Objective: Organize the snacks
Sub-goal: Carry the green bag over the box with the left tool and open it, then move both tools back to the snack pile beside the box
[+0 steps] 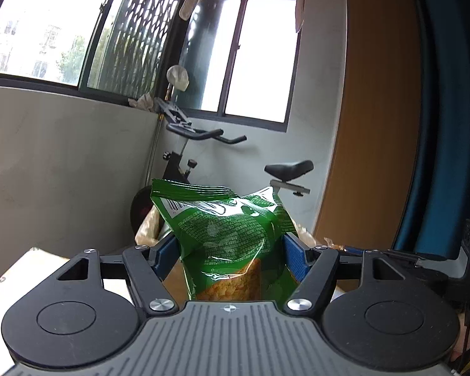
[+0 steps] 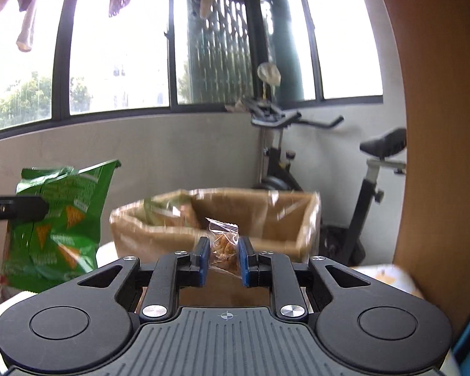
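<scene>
A green chip bag [image 1: 232, 238] stands upright between the blue pads of my left gripper [image 1: 232, 250], which is shut on its sides and holds it in the air. The same green bag [image 2: 59, 219] shows at the left of the right wrist view, with a black finger of the left gripper across it. My right gripper [image 2: 224, 255] is shut on a small clear packet of brown snack pieces [image 2: 224, 247]. Behind that packet stands an open cardboard box [image 2: 285, 244] lined with clear plastic.
An exercise bike [image 2: 363, 188] stands in the corner behind the box, below the windows. A wooden panel [image 2: 438, 156] runs up the right side. A blue curtain [image 1: 448, 125] hangs at the right in the left wrist view. Laundry hangs overhead.
</scene>
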`<state>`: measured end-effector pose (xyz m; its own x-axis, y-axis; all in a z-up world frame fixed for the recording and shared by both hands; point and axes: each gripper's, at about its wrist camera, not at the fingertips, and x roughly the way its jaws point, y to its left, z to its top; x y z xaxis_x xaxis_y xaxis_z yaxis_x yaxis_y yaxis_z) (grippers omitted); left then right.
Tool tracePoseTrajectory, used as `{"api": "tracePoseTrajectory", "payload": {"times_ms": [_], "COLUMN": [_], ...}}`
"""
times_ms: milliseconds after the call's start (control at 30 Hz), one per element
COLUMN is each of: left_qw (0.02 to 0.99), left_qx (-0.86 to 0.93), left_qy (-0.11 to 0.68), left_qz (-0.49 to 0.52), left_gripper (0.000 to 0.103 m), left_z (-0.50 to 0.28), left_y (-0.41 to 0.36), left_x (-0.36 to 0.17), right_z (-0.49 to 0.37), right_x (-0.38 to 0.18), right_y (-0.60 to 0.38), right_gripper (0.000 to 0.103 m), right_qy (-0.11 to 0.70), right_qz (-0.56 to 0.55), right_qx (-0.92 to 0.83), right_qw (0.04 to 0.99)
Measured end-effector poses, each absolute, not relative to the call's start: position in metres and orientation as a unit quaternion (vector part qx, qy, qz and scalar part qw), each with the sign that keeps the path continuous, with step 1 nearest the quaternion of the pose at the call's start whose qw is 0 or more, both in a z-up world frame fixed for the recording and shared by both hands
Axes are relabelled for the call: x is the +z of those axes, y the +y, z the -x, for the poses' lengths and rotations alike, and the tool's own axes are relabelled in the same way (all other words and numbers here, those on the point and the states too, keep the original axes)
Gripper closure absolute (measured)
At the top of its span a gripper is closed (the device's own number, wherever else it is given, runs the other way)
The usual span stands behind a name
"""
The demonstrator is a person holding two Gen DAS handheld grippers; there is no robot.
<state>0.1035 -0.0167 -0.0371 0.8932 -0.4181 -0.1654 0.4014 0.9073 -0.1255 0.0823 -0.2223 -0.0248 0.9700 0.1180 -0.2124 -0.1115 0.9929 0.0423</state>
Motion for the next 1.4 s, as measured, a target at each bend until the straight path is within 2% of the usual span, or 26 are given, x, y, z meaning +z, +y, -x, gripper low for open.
{"api": "tracePoseTrajectory", "payload": {"times_ms": [167,367,833,933,1067,1100,1400], "left_qw": [0.973,0.972,0.958,0.953,0.951,0.952,0.962], "left_qx": [-0.207,-0.190,-0.154,-0.149,-0.157,-0.158,-0.137], "left_qy": [0.094,0.134,0.207,0.225,0.244,0.243,0.225], "left_qz": [0.044,0.005,-0.127,-0.137,-0.105,-0.100,-0.067], "left_gripper": [0.030,0.030,0.030,0.026,0.009,0.009,0.009], "left_z": [-0.163,-0.220,-0.279,-0.286,-0.287,-0.286,-0.275], "left_y": [-0.038,-0.062,-0.114,-0.117,-0.106,-0.104,-0.076], "left_x": [-0.017,-0.007,-0.039,-0.045,-0.046,-0.045,-0.025], "right_z": [-0.124,-0.181,-0.232,-0.231,-0.229,-0.227,-0.202], "right_x": [0.000,-0.008,-0.045,-0.047,-0.048,-0.047,-0.043], "right_y": [-0.230,-0.238,-0.247,-0.248,-0.247,-0.247,-0.252], "right_gripper": [0.085,0.085,0.085,0.084,0.077,0.074,0.074], "right_qy": [0.093,0.121,0.190,0.193,0.198,0.197,0.188], "right_qz": [-0.003,-0.014,-0.051,-0.048,-0.042,-0.040,-0.058], "right_qx": [0.049,0.037,0.019,0.017,0.014,0.012,0.009], "right_qw": [0.994,0.992,0.980,0.980,0.979,0.980,0.980]}}
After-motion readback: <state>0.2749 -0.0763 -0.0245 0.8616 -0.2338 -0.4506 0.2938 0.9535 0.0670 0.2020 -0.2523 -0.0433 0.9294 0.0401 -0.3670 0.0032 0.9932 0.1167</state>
